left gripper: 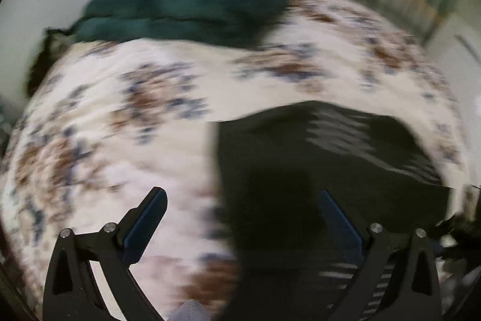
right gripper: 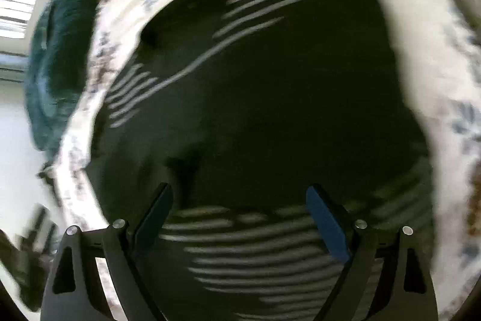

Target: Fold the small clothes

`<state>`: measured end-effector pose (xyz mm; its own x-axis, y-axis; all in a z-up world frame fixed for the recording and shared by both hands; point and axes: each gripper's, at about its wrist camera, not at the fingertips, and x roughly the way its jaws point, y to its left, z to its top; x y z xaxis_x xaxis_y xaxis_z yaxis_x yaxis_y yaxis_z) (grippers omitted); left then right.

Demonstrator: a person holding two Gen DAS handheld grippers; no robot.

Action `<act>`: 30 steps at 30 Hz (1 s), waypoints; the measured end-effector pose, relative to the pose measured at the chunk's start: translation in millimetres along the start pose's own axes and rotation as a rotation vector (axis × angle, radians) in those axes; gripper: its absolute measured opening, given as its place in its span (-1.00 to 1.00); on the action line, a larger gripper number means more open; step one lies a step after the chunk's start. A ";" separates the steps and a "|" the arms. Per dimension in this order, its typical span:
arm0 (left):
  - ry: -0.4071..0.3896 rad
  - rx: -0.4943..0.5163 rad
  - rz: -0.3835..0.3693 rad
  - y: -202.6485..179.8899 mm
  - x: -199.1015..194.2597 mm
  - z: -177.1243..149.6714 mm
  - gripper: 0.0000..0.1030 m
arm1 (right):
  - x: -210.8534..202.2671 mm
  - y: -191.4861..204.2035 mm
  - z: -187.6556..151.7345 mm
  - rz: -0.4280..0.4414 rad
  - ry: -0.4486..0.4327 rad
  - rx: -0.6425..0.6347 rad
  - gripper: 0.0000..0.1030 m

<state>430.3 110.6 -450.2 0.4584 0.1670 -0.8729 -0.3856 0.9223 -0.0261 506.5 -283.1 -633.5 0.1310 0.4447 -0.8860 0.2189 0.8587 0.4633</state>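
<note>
Black garment (left gripper: 315,164): dark fabric with bands of thin pale grey stripes. Lies spread flat on a bed (left gripper: 120,125) covered in white cloth with a brown and blue floral print. In the right wrist view the garment (right gripper: 255,110) fills most of the frame, striped bands at its upper, left and near parts. Outline blurred; kind of garment cannot be told.

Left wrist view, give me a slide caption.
Open left gripper above a black striped garment on a floral bedspread.
</note>
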 end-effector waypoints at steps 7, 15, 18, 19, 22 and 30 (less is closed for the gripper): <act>0.013 -0.058 0.132 46.8 8.9 -9.3 0.99 | 90.7 62.8 23.9 -0.099 0.147 -0.121 -0.05; 0.008 -0.045 0.071 16.8 16.6 6.6 1.00 | 19.1 72.3 15.6 -0.121 -0.072 -0.179 -0.85; 0.012 -0.026 0.018 -6.3 25.2 18.5 1.00 | -22.6 43.9 25.3 -0.149 -0.125 -0.143 -0.85; 0.016 -0.015 0.000 -15.3 30.5 22.1 1.00 | -31.5 32.9 31.8 -0.172 -0.137 -0.133 -0.84; 0.037 0.035 -0.031 -43.8 51.4 31.8 1.00 | -48.0 -8.7 47.8 -0.246 -0.156 -0.095 -0.84; 0.142 0.154 0.010 -96.3 130.9 43.7 1.00 | -38.5 -78.7 83.9 -0.341 -0.147 -0.056 -0.84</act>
<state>562.4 58.9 -540.6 0.3338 0.1359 -0.9328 -0.2581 0.9649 0.0482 565.4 -389.1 -634.6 0.1984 0.0933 -0.9757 0.2216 0.9654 0.1373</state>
